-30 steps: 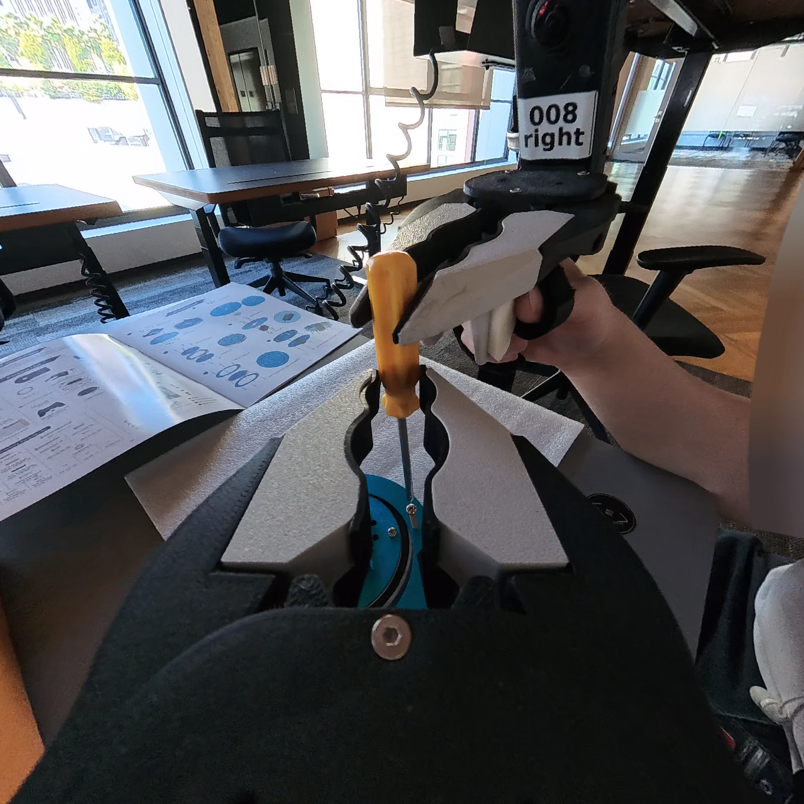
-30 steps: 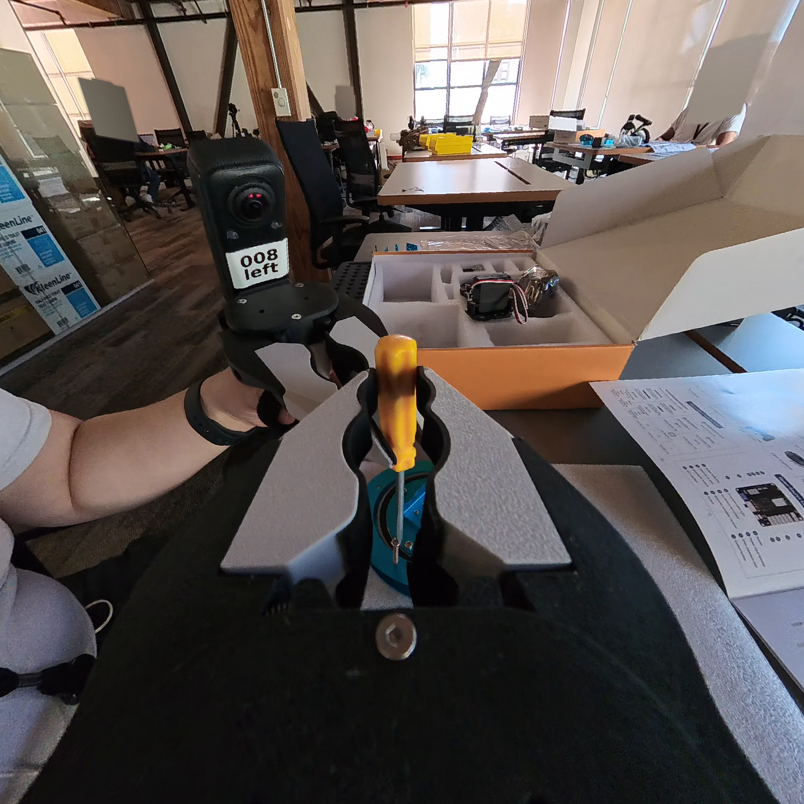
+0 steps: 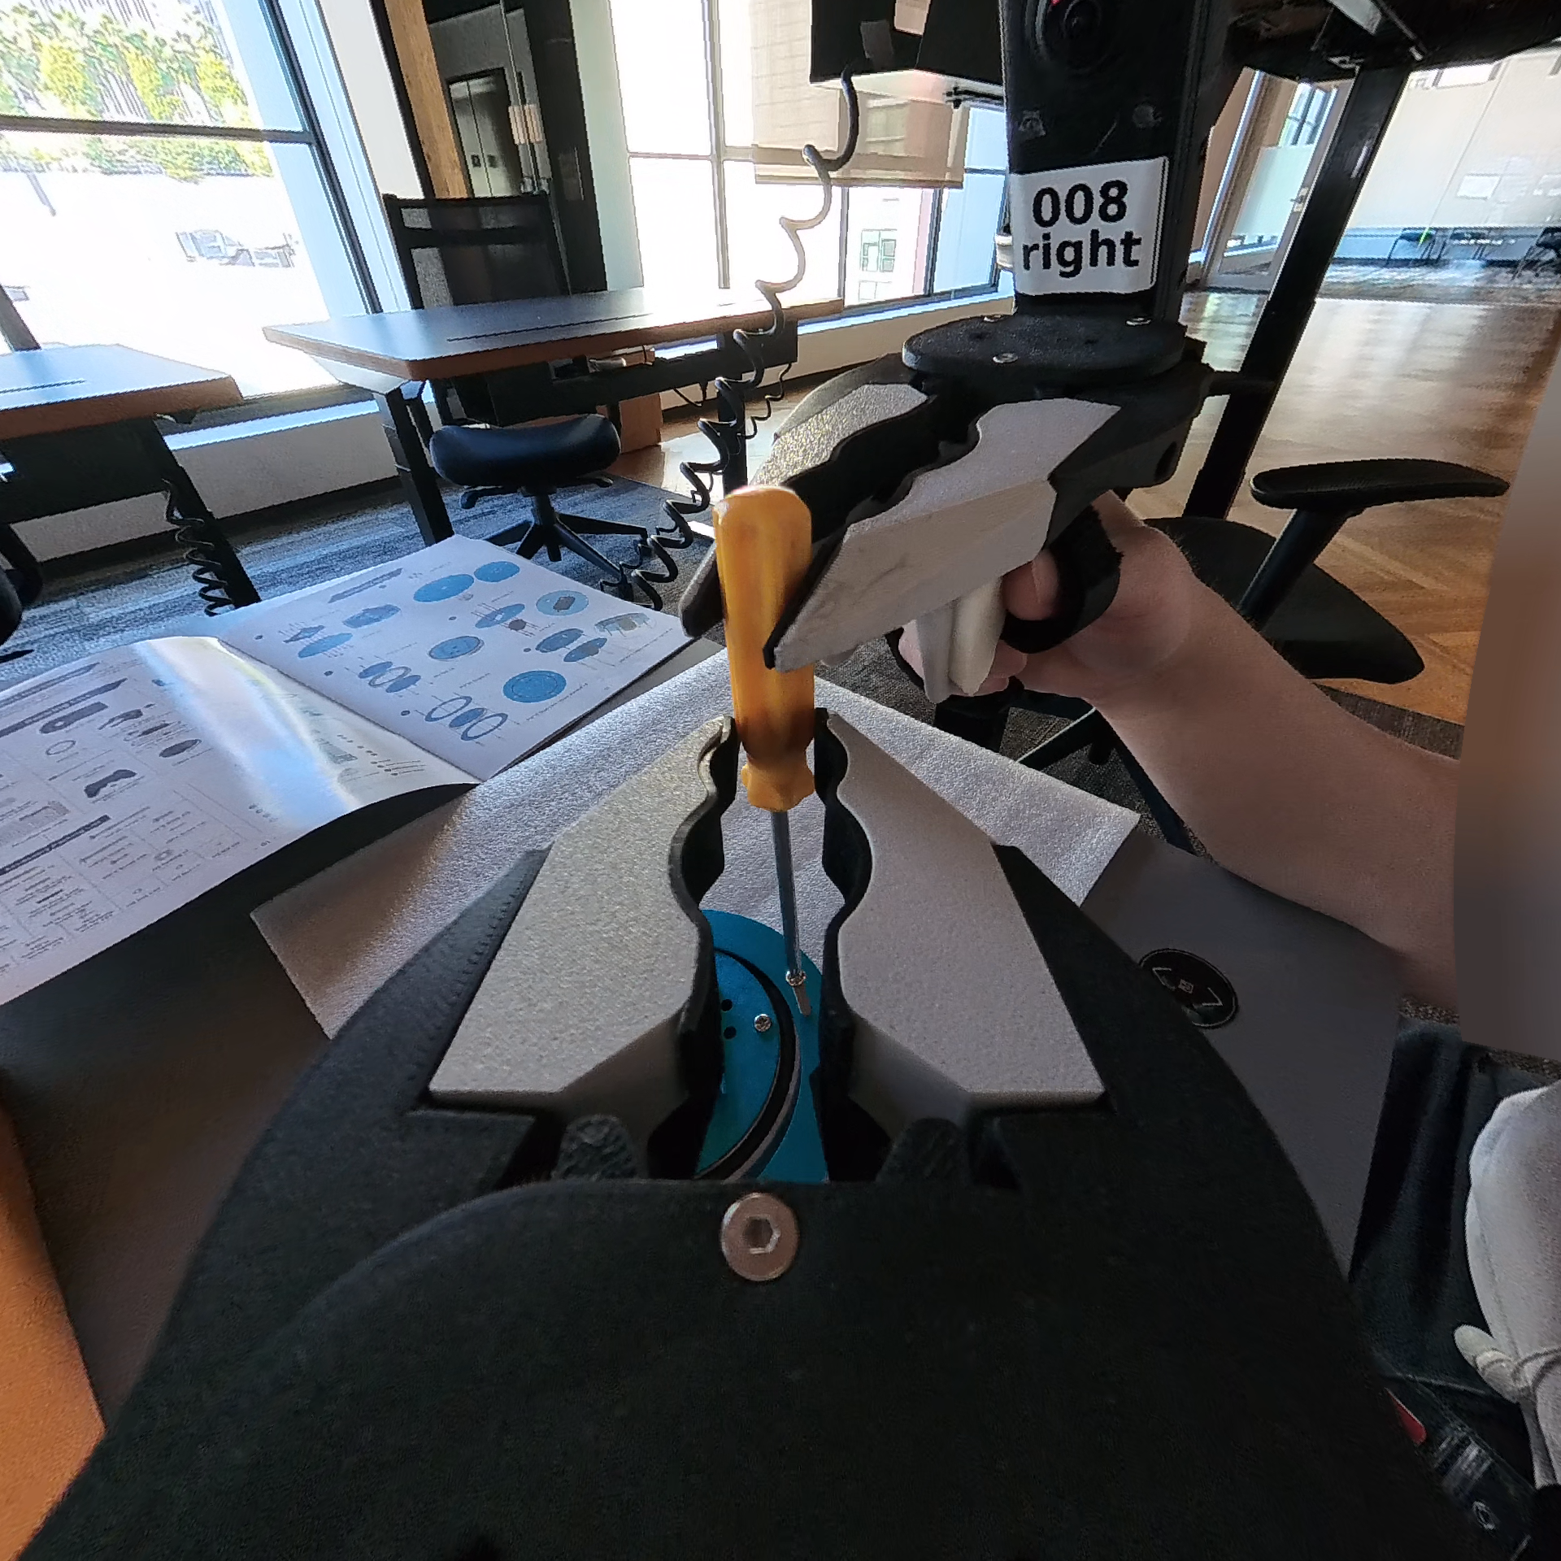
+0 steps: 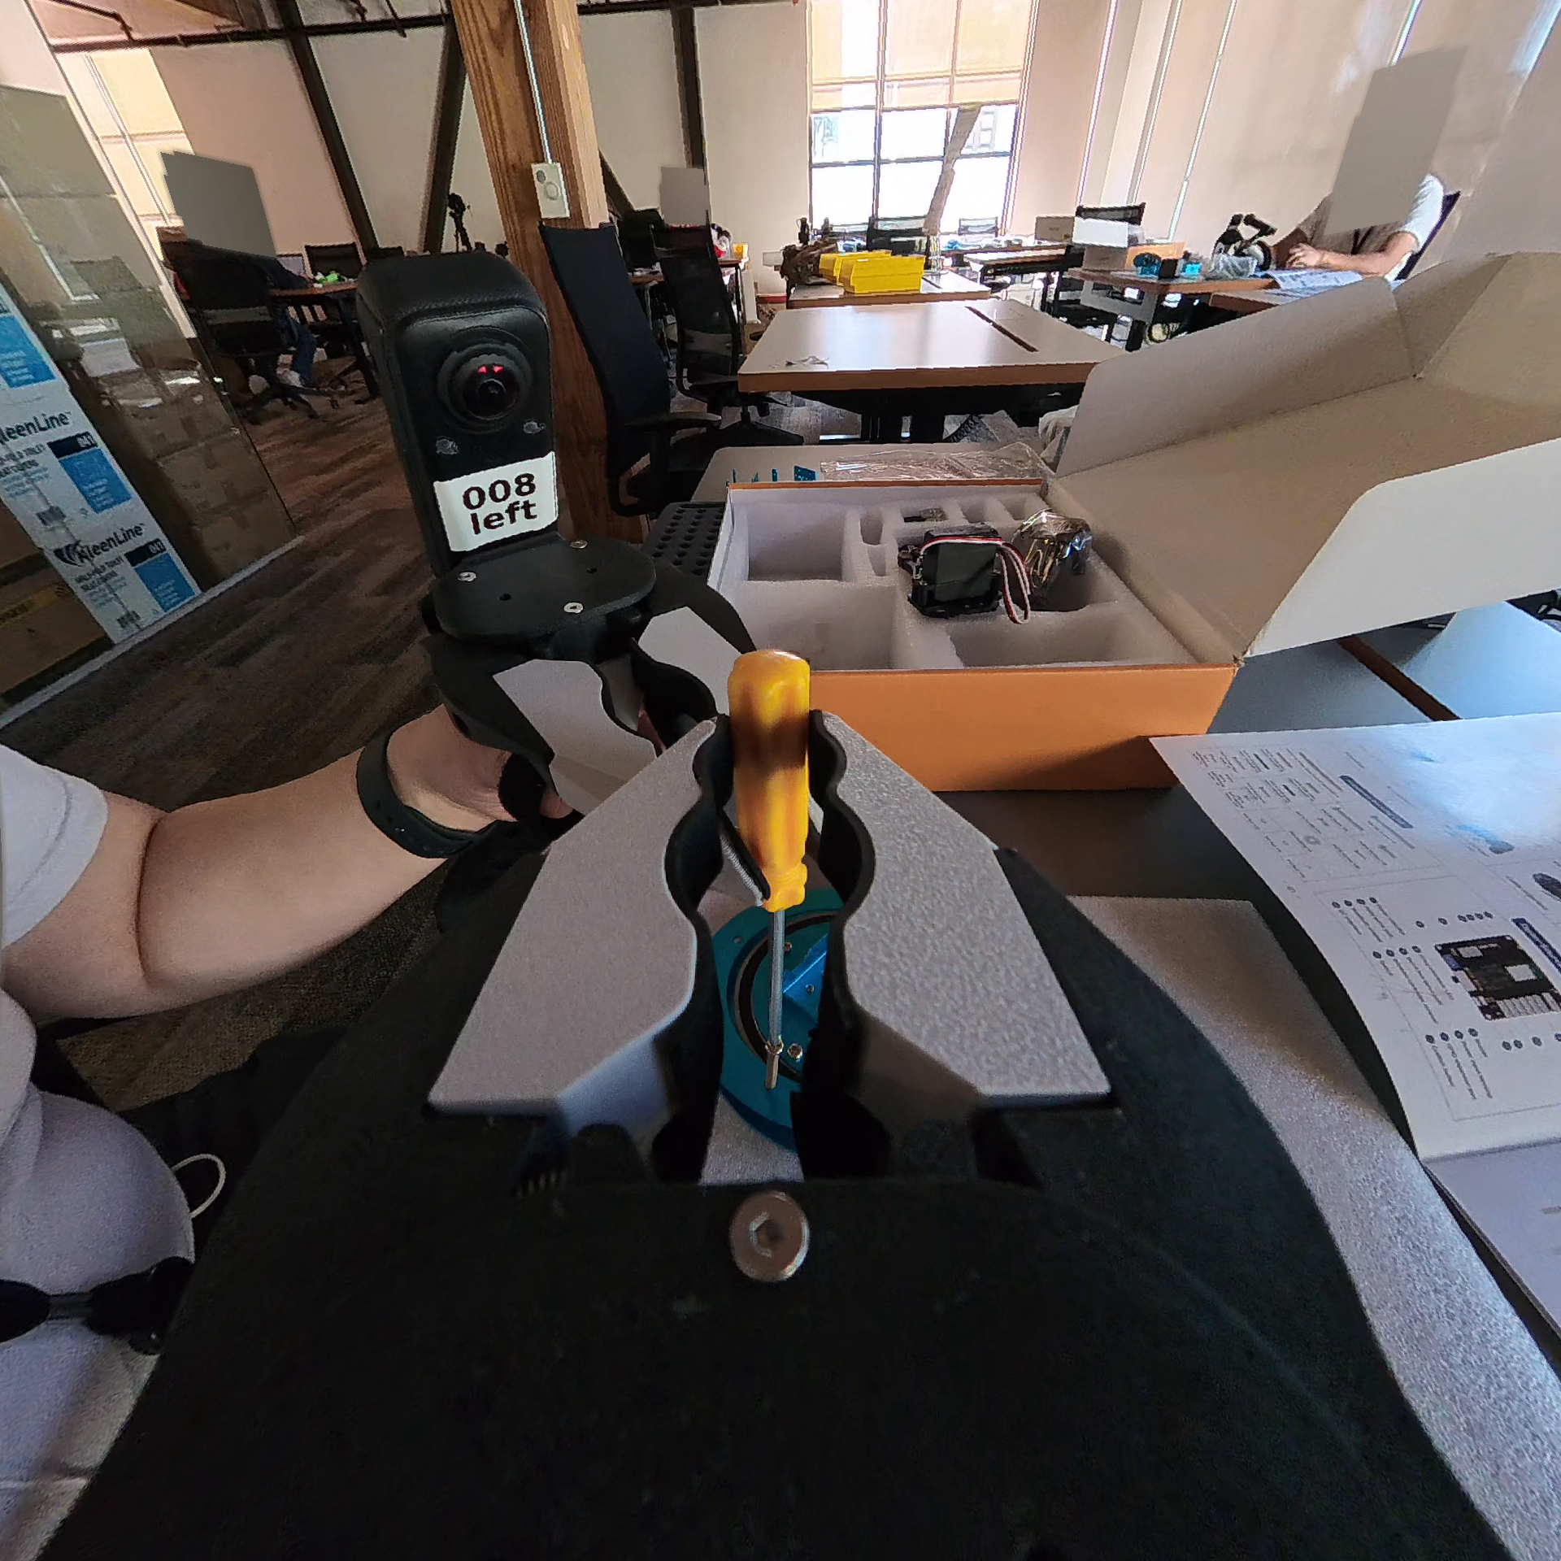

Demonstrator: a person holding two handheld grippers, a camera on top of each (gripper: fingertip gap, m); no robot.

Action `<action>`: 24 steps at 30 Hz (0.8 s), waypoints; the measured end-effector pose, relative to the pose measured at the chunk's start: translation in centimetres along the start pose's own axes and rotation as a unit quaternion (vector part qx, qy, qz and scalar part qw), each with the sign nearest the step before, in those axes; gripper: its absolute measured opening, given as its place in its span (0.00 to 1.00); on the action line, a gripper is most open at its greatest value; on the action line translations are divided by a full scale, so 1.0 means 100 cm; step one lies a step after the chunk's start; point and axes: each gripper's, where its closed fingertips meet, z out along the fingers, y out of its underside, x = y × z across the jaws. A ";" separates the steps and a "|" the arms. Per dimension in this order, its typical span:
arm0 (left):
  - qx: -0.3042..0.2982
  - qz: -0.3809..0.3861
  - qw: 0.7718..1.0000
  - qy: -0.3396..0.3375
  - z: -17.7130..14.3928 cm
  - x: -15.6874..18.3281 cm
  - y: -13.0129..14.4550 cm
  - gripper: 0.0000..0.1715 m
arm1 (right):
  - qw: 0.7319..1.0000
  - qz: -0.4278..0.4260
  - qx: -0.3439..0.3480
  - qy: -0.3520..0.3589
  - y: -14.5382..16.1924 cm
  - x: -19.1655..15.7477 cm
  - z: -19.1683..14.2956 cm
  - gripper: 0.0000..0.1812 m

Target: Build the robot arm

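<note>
The right gripper (image 4: 764, 760) has its fingers (image 4: 921, 929) closed on the orange handle of 1 screwdriver (image 4: 769, 785), gripping it about midway up. The screwdriver stands nearly upright, its long axis running from the handle straight down through the thin metal shaft to the tip. That tip sits on a small screw (image 3: 794, 978) in the face of 1 round blue part (image 3: 752, 1056). A second screw head shows just left of it on the same face, so 2 screws are visible.

The left gripper (image 3: 773, 743) comes in from the opposite side, lower down. The blue part lies between its fingers (image 3: 591, 954), which stand narrow around it. I cannot tell for sure whether they press on it, since the contact is hidden. The blue part rests on a white foam sheet (image 3: 971, 785) on the table (image 3: 127, 1098).

The right gripper is the one on the tool, and the screw lies directly below its fingers, along the shaft.

Round about: 1 open instruction booklet (image 3: 253, 718) lies beside the foam, and 1 orange box (image 4: 1014, 718) with a foam insert stands beyond it, its lid open. A black servo-like unit with wires (image 4: 963, 574) sits in one compartment.
</note>
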 end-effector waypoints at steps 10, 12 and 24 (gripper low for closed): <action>-0.004 -0.010 1.000 0.001 0.000 0.000 0.002 0.09 | 1.000 0.023 -0.004 -0.003 0.003 0.002 0.001 0.09; -0.005 -0.015 1.000 0.004 0.000 0.000 0.002 0.09 | 1.000 0.028 -0.008 -0.002 0.003 0.002 0.001 0.09; 0.003 -0.022 0.999 0.026 -0.001 0.004 0.003 0.09 | 0.998 -0.021 -0.062 0.008 0.005 -0.003 -0.002 0.09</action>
